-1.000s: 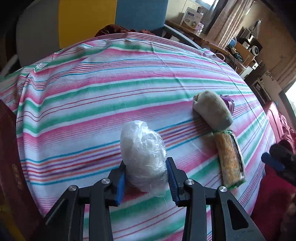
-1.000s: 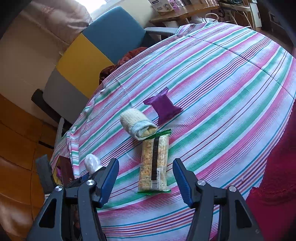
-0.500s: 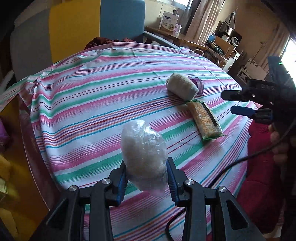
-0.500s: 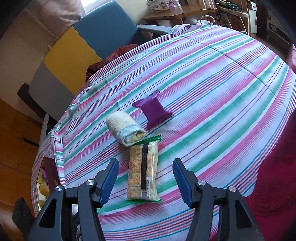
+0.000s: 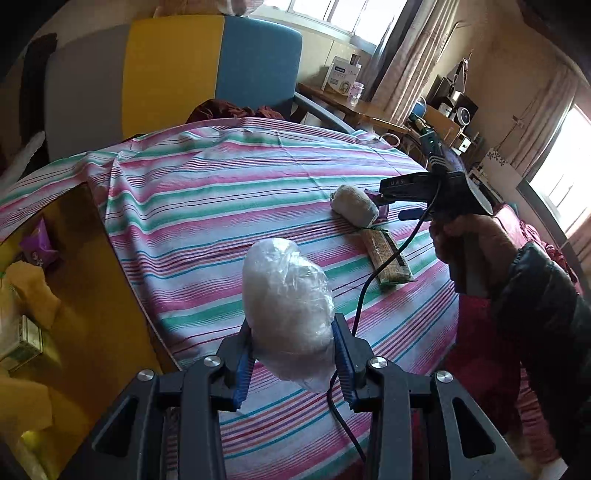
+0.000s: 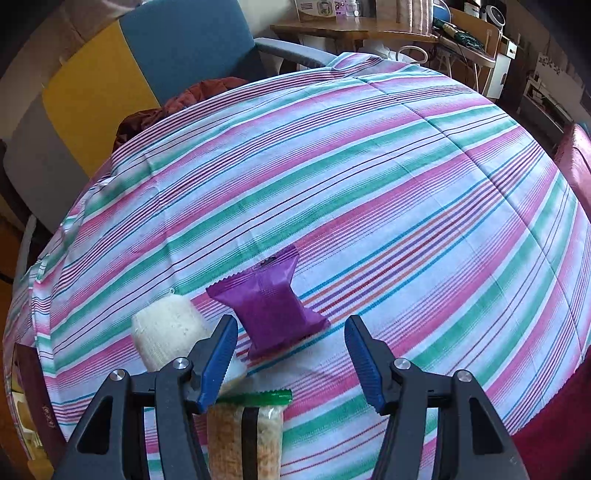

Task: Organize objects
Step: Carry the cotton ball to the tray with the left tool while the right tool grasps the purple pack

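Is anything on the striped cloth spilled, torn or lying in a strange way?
Nothing stands out. The purple packet, the cream roll and the cereal bar lie close together, closed, with nothing spilled on the striped cloth.

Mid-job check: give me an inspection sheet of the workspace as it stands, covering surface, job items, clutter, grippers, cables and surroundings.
Surface: striped tablecloth over a table, wrinkled near the far edge.
Job's things: clear plastic-wrapped bundle in the left gripper's grip; purple packet, cream knitted roll and cereal bar lying close together on the cloth.
Clutter: open yellow box at the table's left edge, with packets inside.
Grippers: left gripper shut on the bundle; right gripper open above the purple packet, touching nothing.
Cables: black cable hanging from the right gripper across the cloth.
Surroundings: grey, yellow and blue chair, wooden side table, curtained windows.
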`<action>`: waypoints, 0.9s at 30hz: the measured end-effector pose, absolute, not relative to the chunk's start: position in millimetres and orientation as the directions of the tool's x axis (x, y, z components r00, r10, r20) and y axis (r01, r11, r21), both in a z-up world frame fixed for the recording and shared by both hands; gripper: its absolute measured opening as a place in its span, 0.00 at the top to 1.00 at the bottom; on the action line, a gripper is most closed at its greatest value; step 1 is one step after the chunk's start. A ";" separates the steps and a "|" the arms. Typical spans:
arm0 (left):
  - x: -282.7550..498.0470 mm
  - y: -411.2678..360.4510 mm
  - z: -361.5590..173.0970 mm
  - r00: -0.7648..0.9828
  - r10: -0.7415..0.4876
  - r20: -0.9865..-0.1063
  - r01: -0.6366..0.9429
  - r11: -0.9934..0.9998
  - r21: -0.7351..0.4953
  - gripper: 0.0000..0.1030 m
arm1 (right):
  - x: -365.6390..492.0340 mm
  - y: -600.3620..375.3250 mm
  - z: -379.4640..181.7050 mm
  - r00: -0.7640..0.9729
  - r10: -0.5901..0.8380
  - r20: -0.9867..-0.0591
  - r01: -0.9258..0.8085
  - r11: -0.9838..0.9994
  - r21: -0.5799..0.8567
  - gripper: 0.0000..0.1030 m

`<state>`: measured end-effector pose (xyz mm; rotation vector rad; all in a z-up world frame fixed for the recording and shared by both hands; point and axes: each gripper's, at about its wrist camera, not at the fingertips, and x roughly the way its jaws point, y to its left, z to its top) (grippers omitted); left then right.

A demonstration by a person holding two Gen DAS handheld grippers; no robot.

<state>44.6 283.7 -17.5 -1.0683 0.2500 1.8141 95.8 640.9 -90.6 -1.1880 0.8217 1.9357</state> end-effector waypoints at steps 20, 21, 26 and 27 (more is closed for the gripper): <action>-0.9 130.7 -6.4 -0.346 0.557 -0.755 -0.584 -0.758 -0.291 0.62 | 95.0 637.2 -84.2 -0.337 0.282 -0.898 -0.795 -0.597 0.110 0.67; -3.5 117.5 -7.2 -0.362 0.542 -0.758 -0.559 -0.777 -0.289 0.62 | 95.0 636.0 -82.7 -0.338 0.287 -0.896 -0.793 -0.600 0.107 0.67; -15.8 63.7 -11.6 -0.417 0.503 -0.757 -0.451 -0.838 -0.308 0.62 | 91.4 630.5 -78.9 -0.343 0.304 -0.889 -0.780 -0.619 0.089 0.67; -17.2 60.8 -12.2 -0.420 0.501 -0.757 -0.445 -0.840 -0.310 0.62 | 91.3 629.5 -77.8 -0.345 0.307 -0.887 -0.778 -0.622 0.087 0.67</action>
